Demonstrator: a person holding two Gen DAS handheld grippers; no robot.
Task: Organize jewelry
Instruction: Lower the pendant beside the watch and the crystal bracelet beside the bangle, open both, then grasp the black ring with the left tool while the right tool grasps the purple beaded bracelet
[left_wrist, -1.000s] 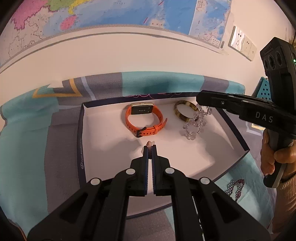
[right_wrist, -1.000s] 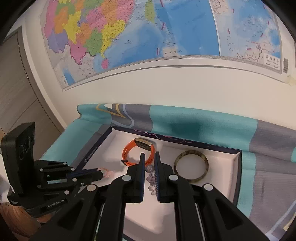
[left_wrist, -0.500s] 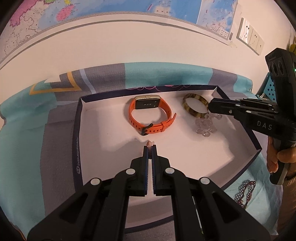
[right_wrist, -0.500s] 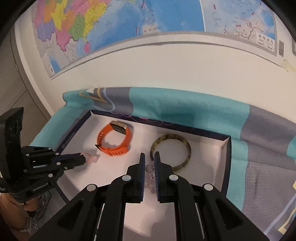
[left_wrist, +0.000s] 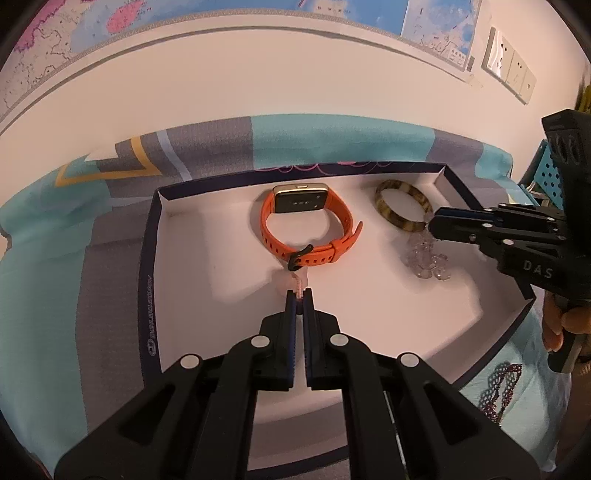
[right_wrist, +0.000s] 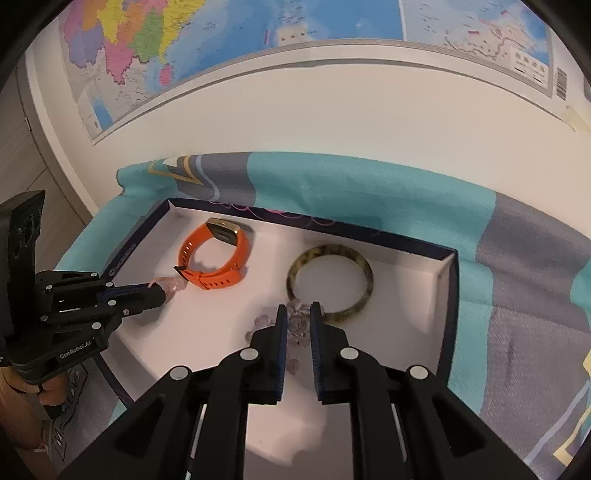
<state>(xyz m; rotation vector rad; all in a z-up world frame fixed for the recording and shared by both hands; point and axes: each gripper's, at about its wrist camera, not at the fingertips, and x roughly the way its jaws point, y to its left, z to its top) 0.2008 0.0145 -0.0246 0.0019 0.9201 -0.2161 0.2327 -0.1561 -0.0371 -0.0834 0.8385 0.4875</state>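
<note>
Beads of the clear crystal bracelet (right_wrist: 295, 326) now lie heaped on the tray floor, where a second ago they hung from my right claw (right_wrist: 297, 310) above the white tray (left_wrist: 177, 236). That claw's jaws are opening, the top bead sits between the tips, and I cannot tell whether the pads touch it. My right hand (left_wrist: 557, 325) has come down, so the claw's tips are low, just beside the tortoiseshell bangle (right_wrist: 328, 284), which lies flat near the tray's far right corner. The bracelet heap touches the bangle's near rim.

My left claw (left_wrist: 299, 295) is clamped on a small pale pink piece (left_wrist: 297, 278), gripped by its thin end. It has sunk too: the piece was clear of the floor before and now rests on or just above it, right beside the buckle of the orange watch (left_wrist: 306, 229). The watch lies on its side near the tray's far edge, strap looped, about where it was.

The tray sits on a teal and grey cloth (right_wrist: 369, 184) covering the desk. A dark red beaded necklace (left_wrist: 495, 387) lies on the cloth outside the tray's near right corner. Behind the desk a map (right_wrist: 258, 33) hangs on the wall, with sockets (left_wrist: 508, 75) to its right. Each claw's dark body hides the tray's near edge in its own view.
</note>
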